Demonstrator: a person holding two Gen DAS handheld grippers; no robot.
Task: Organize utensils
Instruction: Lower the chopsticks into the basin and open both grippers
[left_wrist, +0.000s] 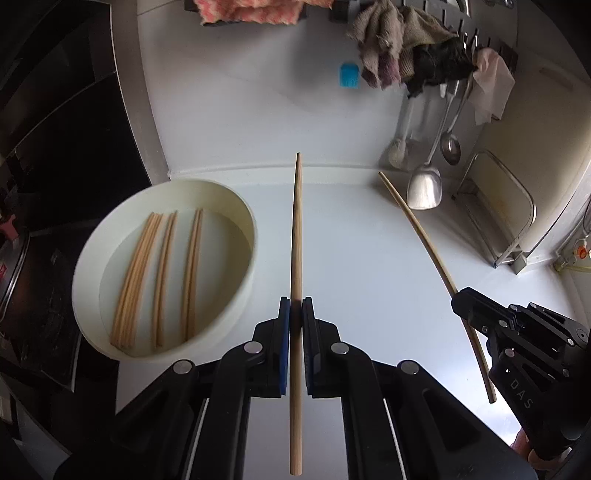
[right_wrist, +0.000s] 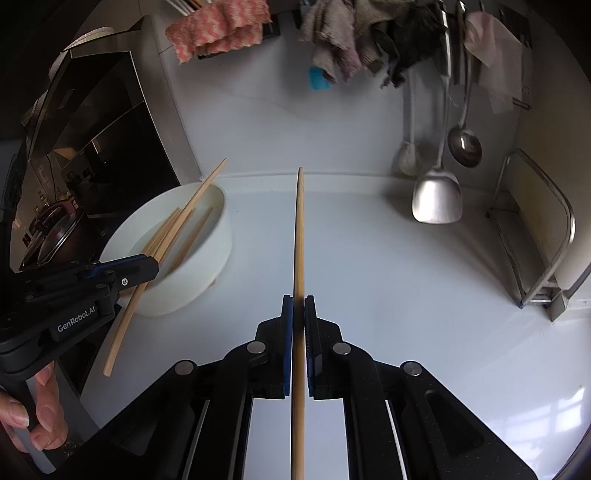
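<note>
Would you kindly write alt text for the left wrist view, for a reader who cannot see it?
The left tongs are shut on a chopstick above a white counter. To the right, the right tongs grip another chopstick. At left, a white bowl holds more chopsticks.

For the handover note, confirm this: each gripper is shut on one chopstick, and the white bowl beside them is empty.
Not quite: the white bowl is not empty; the left wrist view shows several chopsticks lying in it. The rest stands: the left gripper and the right gripper are each shut on one chopstick.
</note>
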